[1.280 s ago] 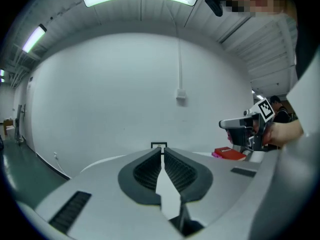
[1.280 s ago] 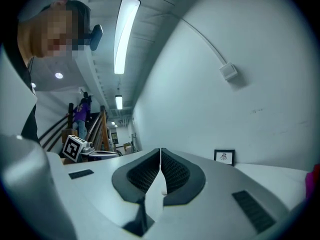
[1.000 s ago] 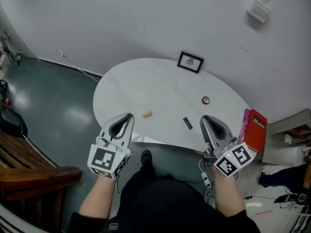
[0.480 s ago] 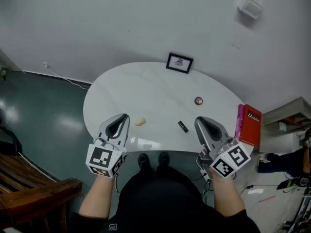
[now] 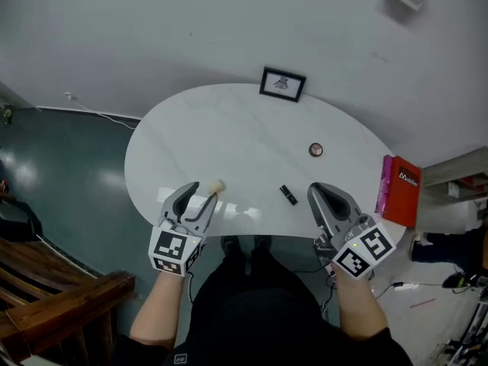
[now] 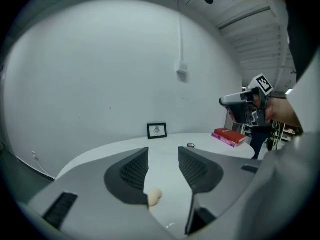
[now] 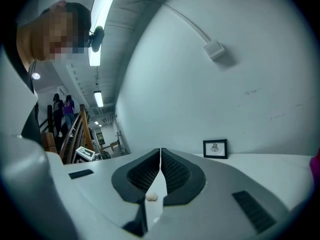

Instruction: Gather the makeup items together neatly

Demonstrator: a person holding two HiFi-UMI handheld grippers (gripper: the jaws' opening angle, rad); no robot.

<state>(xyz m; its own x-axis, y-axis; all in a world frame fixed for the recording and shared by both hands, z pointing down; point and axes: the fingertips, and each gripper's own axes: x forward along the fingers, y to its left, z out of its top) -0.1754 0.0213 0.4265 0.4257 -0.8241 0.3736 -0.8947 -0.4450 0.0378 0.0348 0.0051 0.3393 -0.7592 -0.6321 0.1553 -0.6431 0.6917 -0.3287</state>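
A beige makeup sponge [image 5: 216,186] lies near the front edge of the white oval table [image 5: 229,128]. My left gripper [image 5: 201,193] hangs just short of it. Its jaws have just been opening and stand apart. In the left gripper view the sponge [image 6: 154,196] shows low in the gap of the left gripper [image 6: 163,151], close to the left jaw and untouched. A black lipstick [image 5: 287,194] lies right of centre, a small round compact [image 5: 316,150] beyond it. My right gripper [image 5: 320,191] is shut and empty over the front right edge, its jaws together in the right gripper [image 7: 160,151] view.
A framed picture [image 5: 281,84] stands at the table's far edge against the wall. A red and pink book stack [image 5: 402,189] sits at the right end. A wooden bench [image 5: 46,280] stands on the floor at left. People stand in the distance [image 7: 64,109].
My left gripper has dropped toward the table and closed in on the sponge, and its jaws have gone from shut to open. The right gripper has sunk slightly and stays shut.
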